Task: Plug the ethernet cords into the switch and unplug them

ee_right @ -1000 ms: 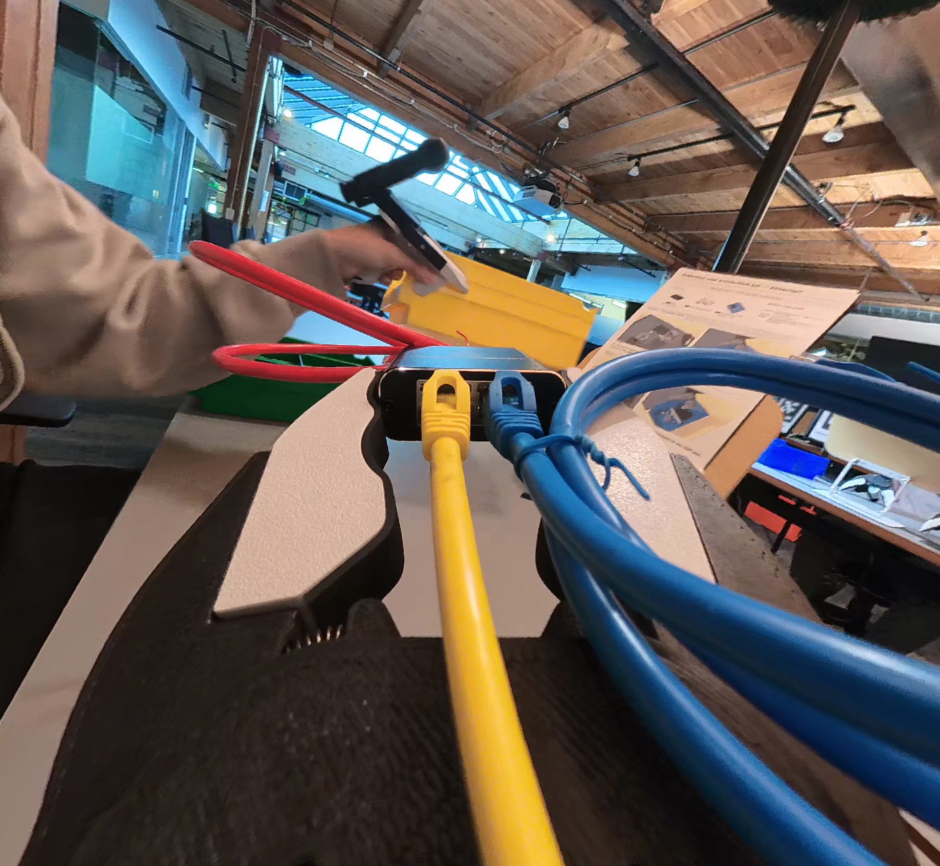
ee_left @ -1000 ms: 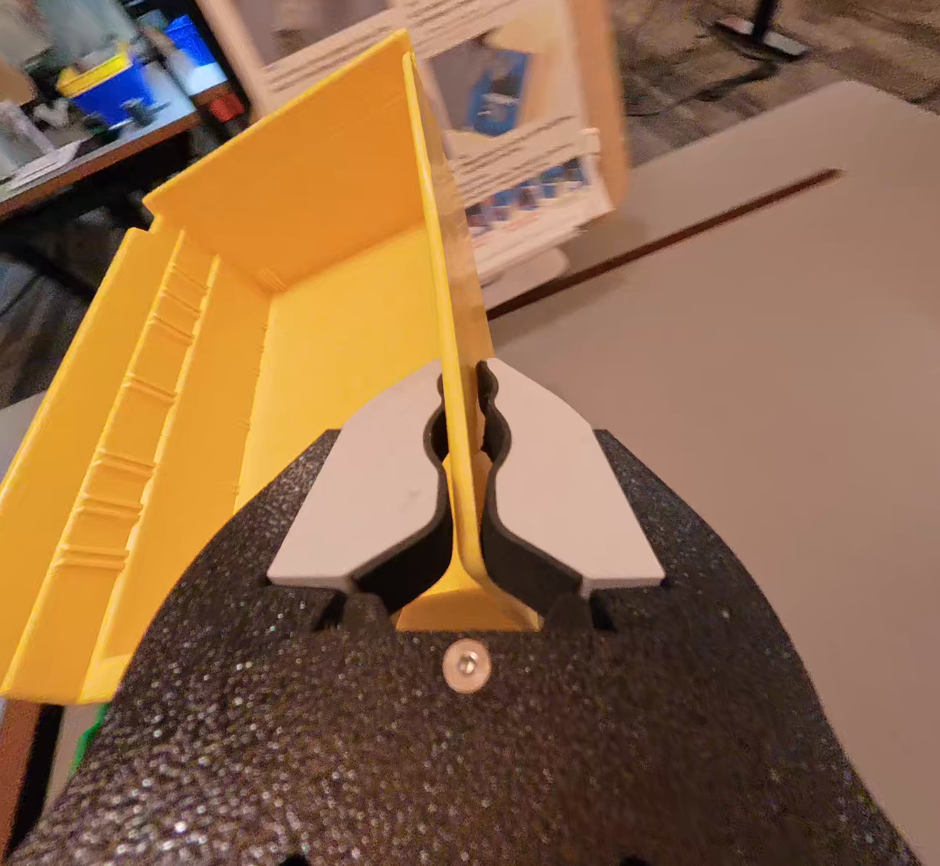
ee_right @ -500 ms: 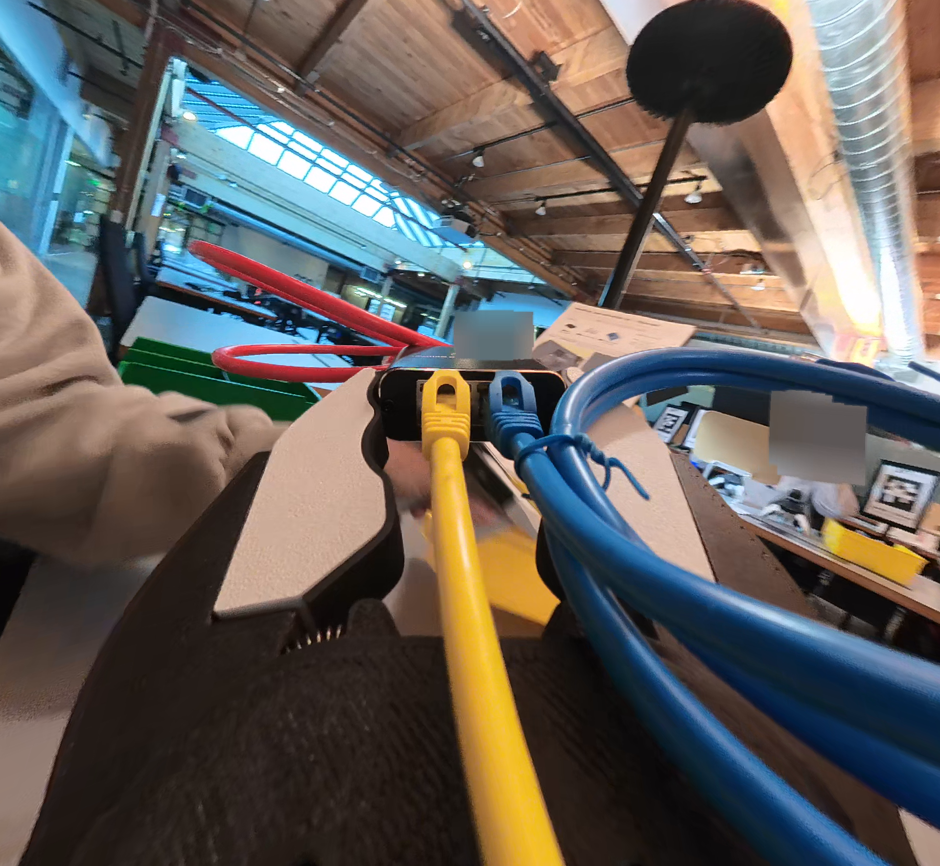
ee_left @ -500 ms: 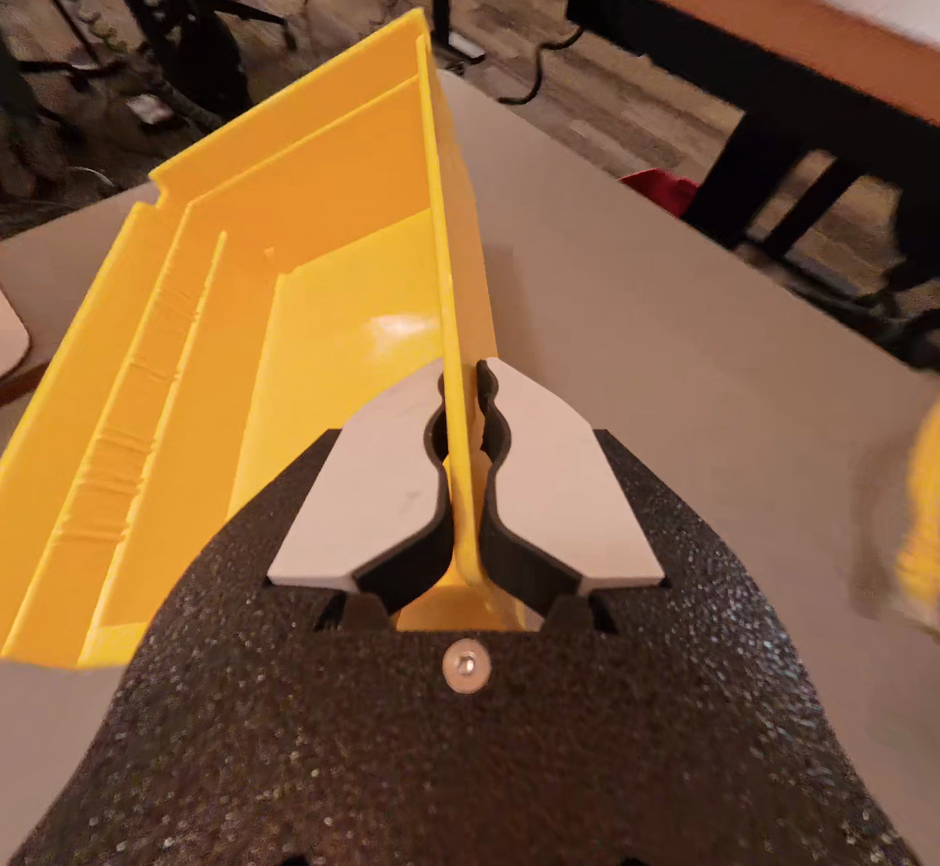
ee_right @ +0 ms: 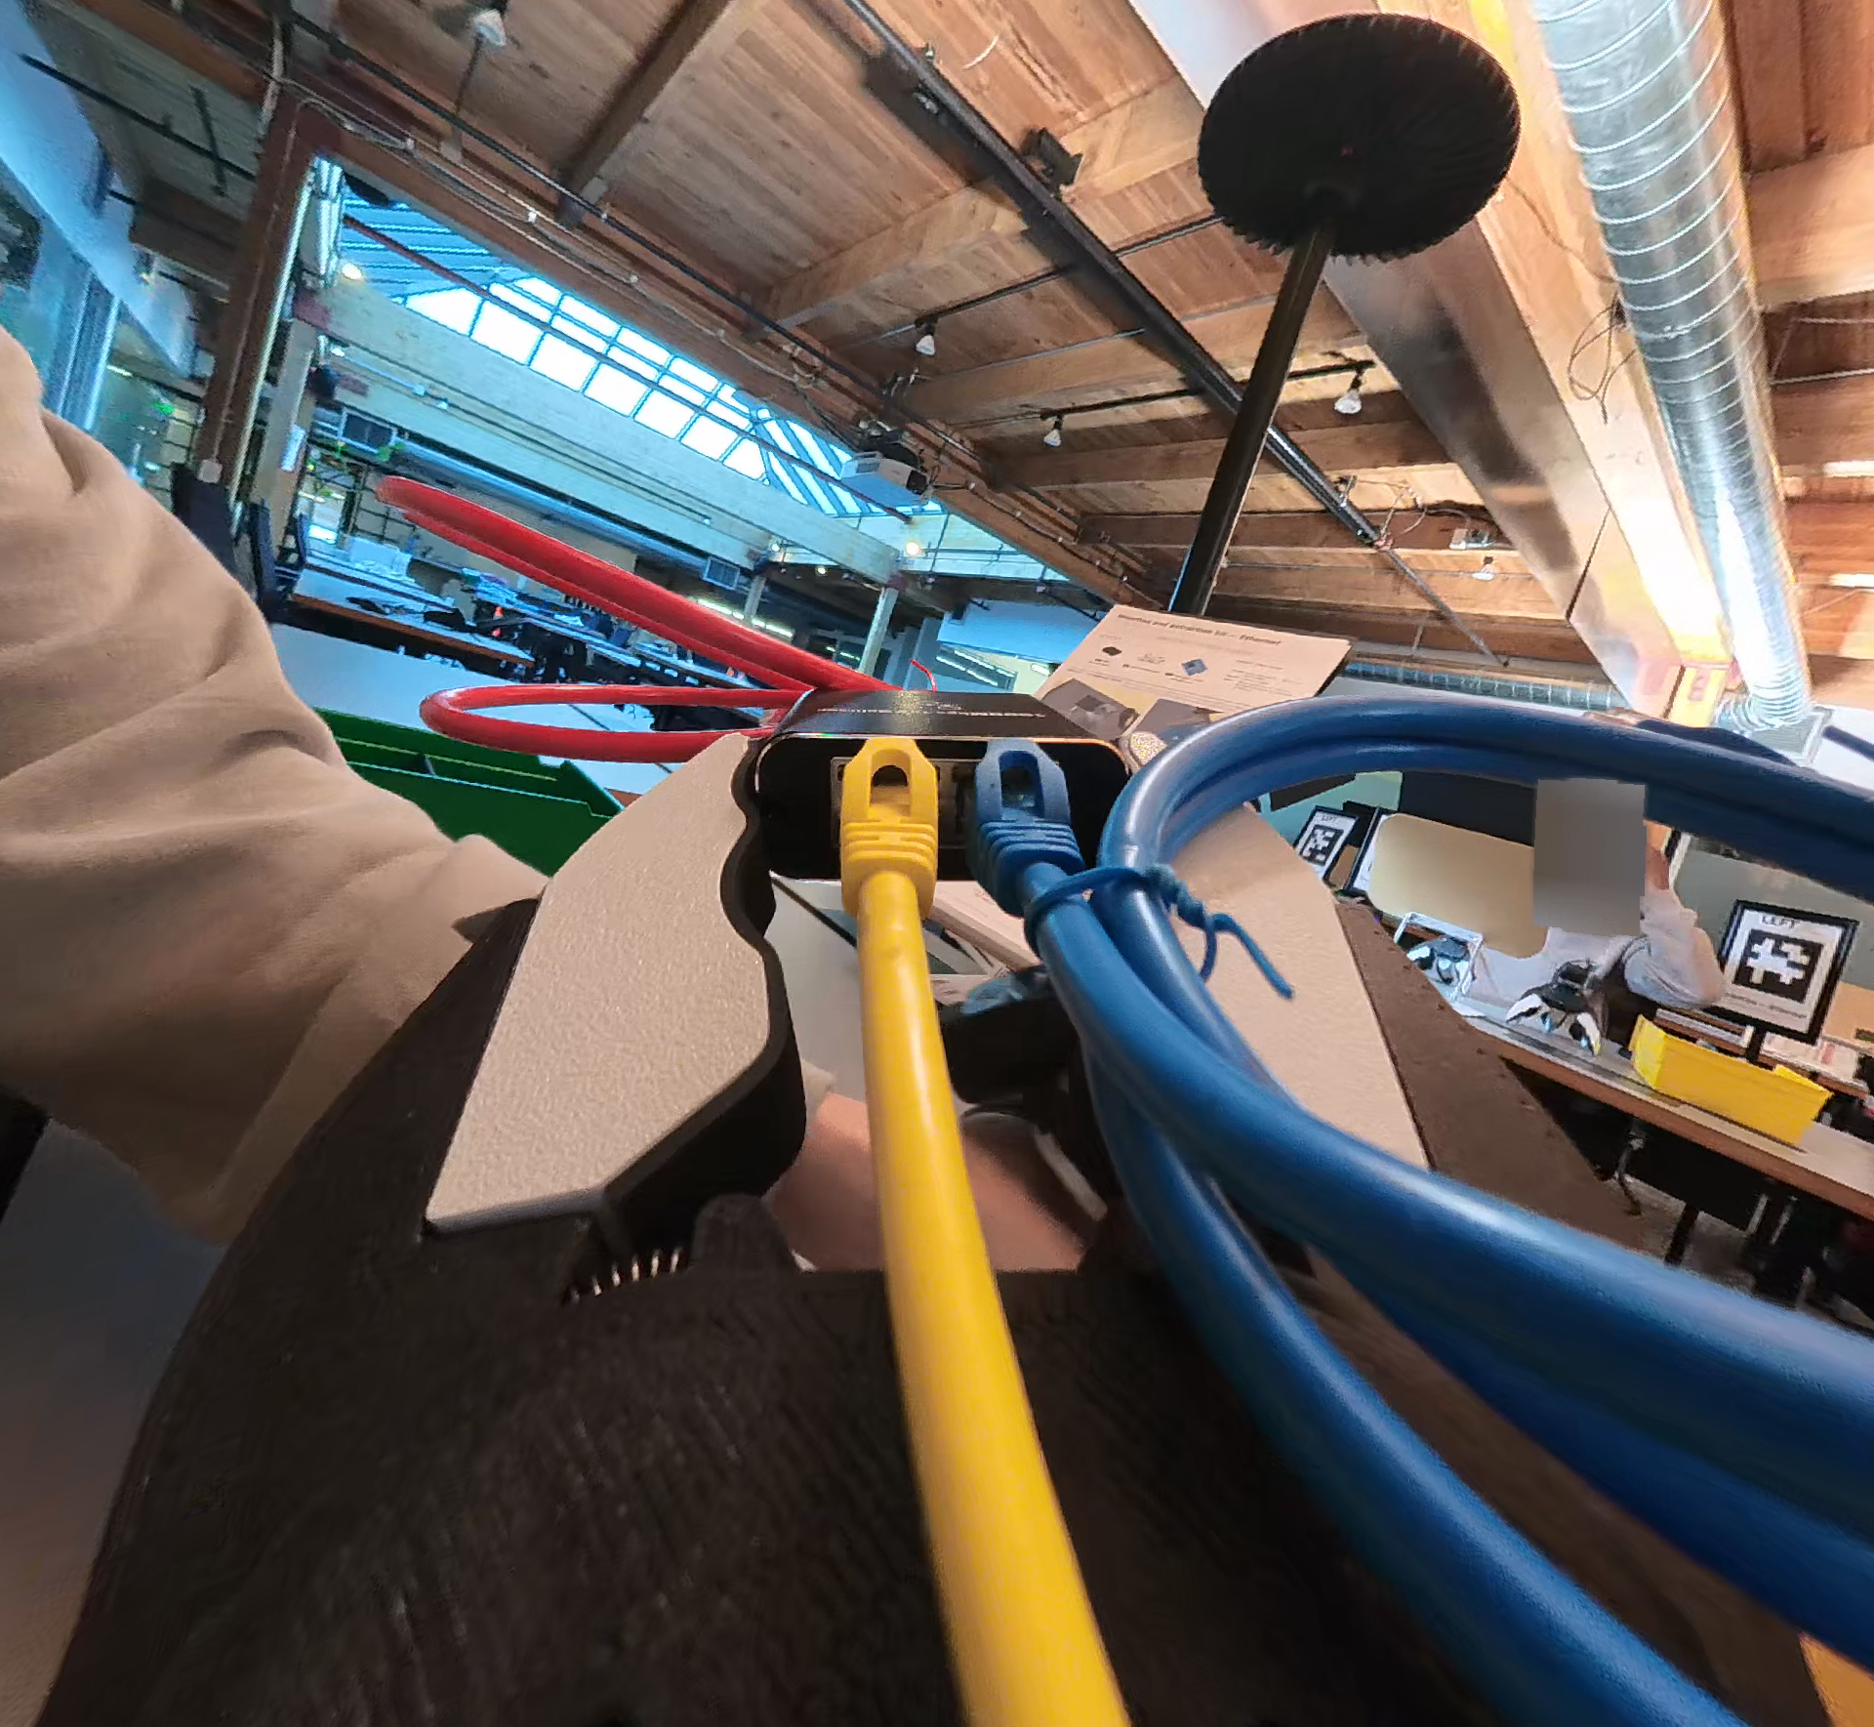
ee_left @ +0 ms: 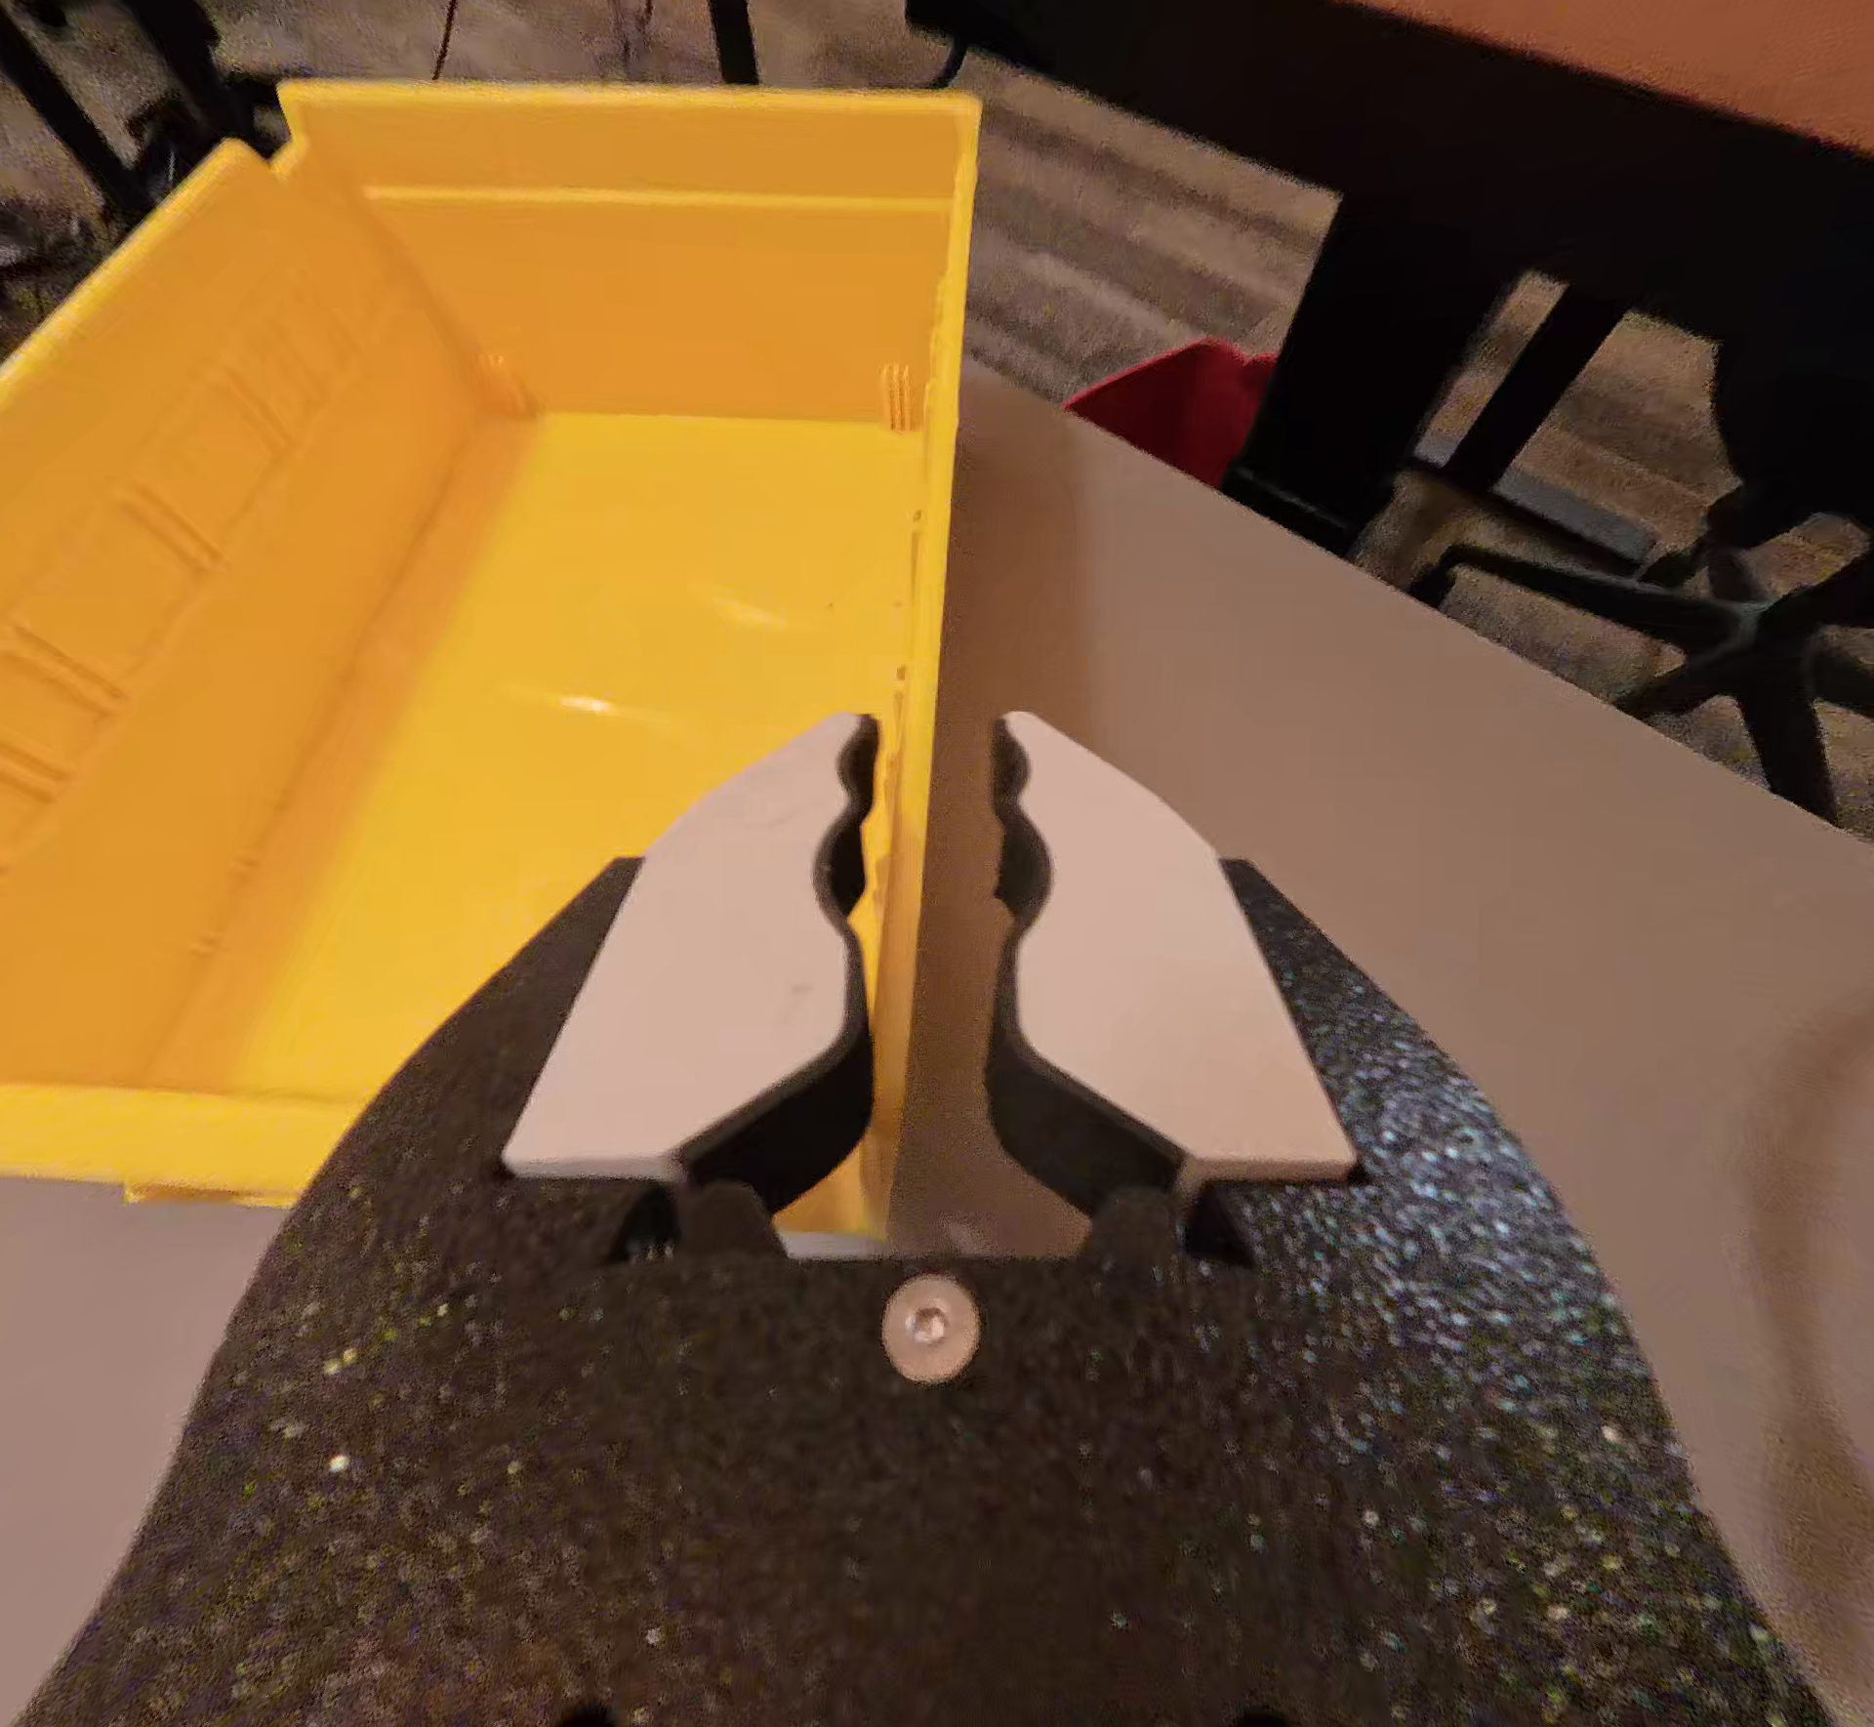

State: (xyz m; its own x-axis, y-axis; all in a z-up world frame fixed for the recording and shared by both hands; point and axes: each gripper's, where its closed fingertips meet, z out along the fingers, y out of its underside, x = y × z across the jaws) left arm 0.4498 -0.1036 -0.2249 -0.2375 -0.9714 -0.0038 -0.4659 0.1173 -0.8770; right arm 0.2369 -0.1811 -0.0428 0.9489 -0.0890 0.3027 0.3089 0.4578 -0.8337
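The left hand-held gripper (ee_left: 935, 735) stood slightly parted, its two grey fingers (ee_left: 710, 958) astride the right wall of a yellow bin (ee_left: 304, 664). The left finger sat inside the bin close against that wall, while a gap showed between the wall and the right finger, so the grip looked released rather than clenched. The bin rested on the grey worktop (ee_left: 1318, 867) and filled the left half of the left wrist view.

The right hand-held gripper (ee_right: 943, 826) was closed on a black switch (ee_right: 943, 771) held at mid-frame, tilted up toward the ceiling. Its left finger (ee_right: 629, 999) pressed the switch's left end; the right finger was mostly hidden behind cable. A yellow cord (ee_right: 913, 1070) was plugged into a port left of centre, and a blue cord (ee_right: 1024, 826) was plugged in just beside it to the right. The blue cord's coil (ee_right: 1420, 1222), bound with a blue tie, swept across the right of the frame. A red cord (ee_right: 608, 715) looped out to the left from behind the switch; where it ended could not be told.

Only the left wrist view showed the bin's inside and the bare worktop. Only the right wrist view showed the switch, the cords, a beige sleeve (ee_right: 172, 816) at the left edge, a green bin (ee_right: 477, 786) behind it and the wooden ceiling (ee_right: 811, 157).
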